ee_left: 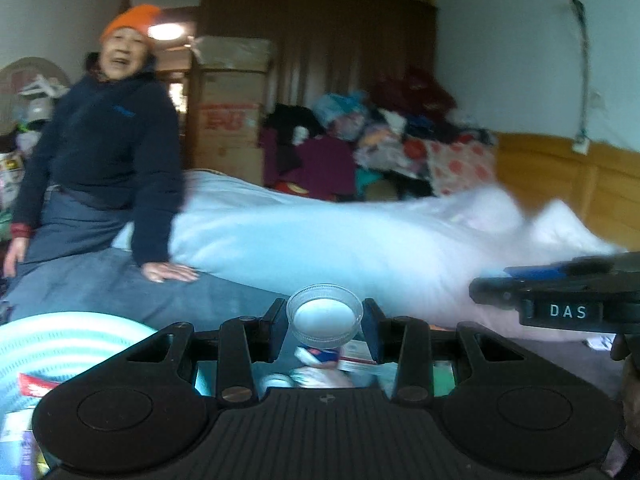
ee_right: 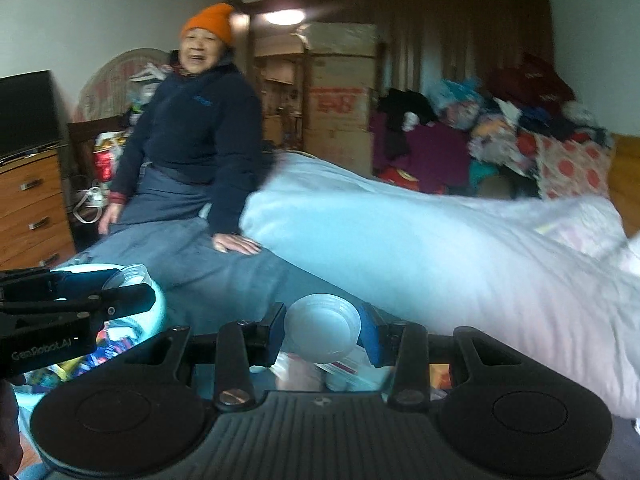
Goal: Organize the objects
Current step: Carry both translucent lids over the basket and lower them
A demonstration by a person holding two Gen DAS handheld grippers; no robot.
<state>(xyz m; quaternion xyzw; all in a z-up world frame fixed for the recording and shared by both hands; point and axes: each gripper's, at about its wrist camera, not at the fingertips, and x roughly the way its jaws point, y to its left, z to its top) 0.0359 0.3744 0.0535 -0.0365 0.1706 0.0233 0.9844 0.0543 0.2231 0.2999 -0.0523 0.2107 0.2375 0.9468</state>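
In the left wrist view my left gripper (ee_left: pixel 325 316) is shut on a clear round plastic jar (ee_left: pixel 325 312) with a ribbed rim, its open mouth facing the camera. My right gripper (ee_left: pixel 490 282) reaches in from the right edge at the same height. In the right wrist view my right gripper (ee_right: pixel 322 330) is shut on a clear plastic lid-like cup (ee_right: pixel 322 326), tilted a little. There my left gripper (ee_right: pixel 134 284) enters from the left with the clear jar (ee_right: pixel 128 276) between its fingers. Both are held over a bed.
A light-blue basin (ee_left: pixel 60 340) (ee_right: pixel 160 304) with packets and small items sits low on the left. A person in an orange hat (ee_left: pixel 108 148) sits on the grey bedcover (ee_right: pixel 192 268), one hand flat on it. A white duvet (ee_left: pixel 320 240) fills the middle; clothes (ee_left: pixel 380 132) are piled behind.
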